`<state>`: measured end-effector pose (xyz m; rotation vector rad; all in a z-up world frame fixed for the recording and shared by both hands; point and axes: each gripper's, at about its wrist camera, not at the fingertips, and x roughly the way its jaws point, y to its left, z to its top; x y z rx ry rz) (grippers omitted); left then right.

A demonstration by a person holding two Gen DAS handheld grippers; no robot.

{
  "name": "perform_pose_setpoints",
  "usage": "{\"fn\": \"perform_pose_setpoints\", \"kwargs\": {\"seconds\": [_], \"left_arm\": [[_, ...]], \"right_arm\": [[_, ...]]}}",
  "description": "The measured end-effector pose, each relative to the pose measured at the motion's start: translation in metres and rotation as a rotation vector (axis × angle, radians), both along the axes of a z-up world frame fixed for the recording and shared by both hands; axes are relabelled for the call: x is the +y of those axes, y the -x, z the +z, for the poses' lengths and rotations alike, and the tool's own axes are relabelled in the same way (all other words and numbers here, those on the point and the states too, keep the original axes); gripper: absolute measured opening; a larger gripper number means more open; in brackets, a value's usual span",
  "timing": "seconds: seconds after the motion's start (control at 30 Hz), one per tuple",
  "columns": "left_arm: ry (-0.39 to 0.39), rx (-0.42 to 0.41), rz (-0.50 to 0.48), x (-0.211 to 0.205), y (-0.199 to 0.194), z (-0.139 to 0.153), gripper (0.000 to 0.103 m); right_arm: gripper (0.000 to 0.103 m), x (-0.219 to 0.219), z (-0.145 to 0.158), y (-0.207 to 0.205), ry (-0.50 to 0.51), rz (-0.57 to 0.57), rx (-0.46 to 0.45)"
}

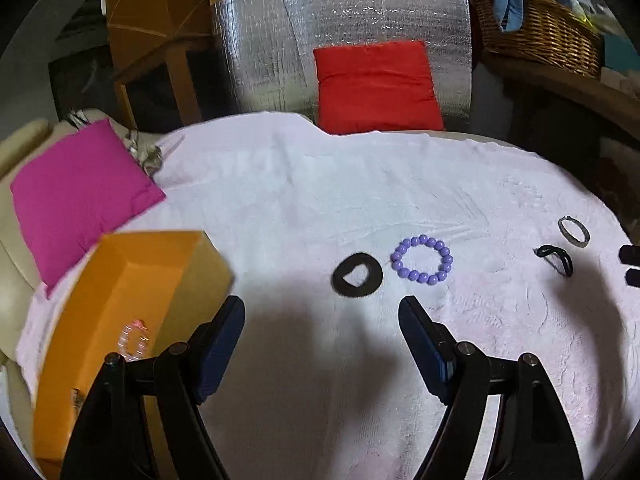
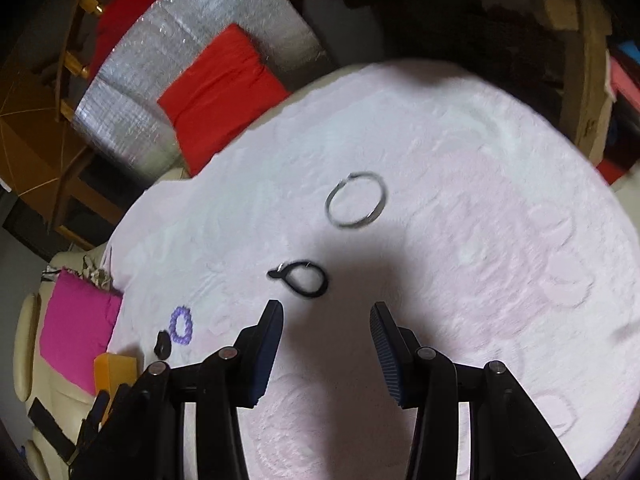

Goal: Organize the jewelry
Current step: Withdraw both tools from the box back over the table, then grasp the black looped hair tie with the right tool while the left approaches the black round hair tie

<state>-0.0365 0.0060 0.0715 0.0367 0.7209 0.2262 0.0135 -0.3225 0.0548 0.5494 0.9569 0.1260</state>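
Landmark: pale pink towel (image 1: 320, 184) spread over the surface.

Left gripper (image 1: 322, 316) hovers over the towel's near part, jaws spread wide, nothing between the pads, released. Right gripper (image 2: 326, 318) also over the towel, jaws parted with a clear gap, empty, released; its fingers cast a shadow on the towel just ahead.

Near, at the towel's left edge: orange box (image 1: 160, 256), open top, sitting tilted partly on the towel. Inside it a pale pink bead bracelet (image 1: 134, 340), lying on the box floor; blurred.

On the towel just ahead of the left gripper: flat black ring-shaped band (image 1: 356, 275), and just beside it on the right the purple bead bracelet (image 1: 422, 261), close but apparently not touching. Both lie flat.

Further right on the towel: thin black hair tie (image 2: 302, 278), pinched into a teardrop loop, lying just ahead of the right gripper's fingertips, not touched. Beyond it, apart: silver bangle (image 2: 356, 199), flat on the towel, motion-blurred.

Off the towel's left edge: magenta cushion (image 1: 76, 196) on a cream seat. Behind the towel's far edge: red cushion (image 1: 376, 84) leaning on a silver foil-covered panel (image 1: 280, 40). Far right beyond the towel: wicker basket (image 1: 540, 32) with blue cloth in it.
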Motion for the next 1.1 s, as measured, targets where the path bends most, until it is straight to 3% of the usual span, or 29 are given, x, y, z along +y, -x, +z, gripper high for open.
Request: {"fn": "perform_pose_setpoints", "kwargs": {"seconds": [0.07, 0.2, 0.6, 0.93, 1.1], "left_arm": [[0.016, 0.052, 0.005, 0.007, -0.007, -0.011, 0.08], [0.012, 0.05, 0.009, 0.011, -0.012, -0.018, 0.08], [0.12, 0.095, 0.028, 0.024, -0.032, -0.038, 0.08], [0.104, 0.1, 0.018, 0.017, -0.038, -0.041, 0.08], [0.101, 0.103, 0.053, 0.021, -0.043, -0.044, 0.08]], "right_arm": [[0.049, 0.009, -0.002, -0.001, 0.019, 0.021, -0.003], [0.049, 0.02, -0.01, -0.007, 0.025, 0.042, 0.011], [0.049, 0.02, -0.027, -0.014, 0.044, 0.056, 0.039], [0.049, 0.004, -0.034, -0.014, 0.04, 0.029, 0.048], [0.049, 0.022, -0.035, -0.021, 0.083, 0.054, 0.031]]}}
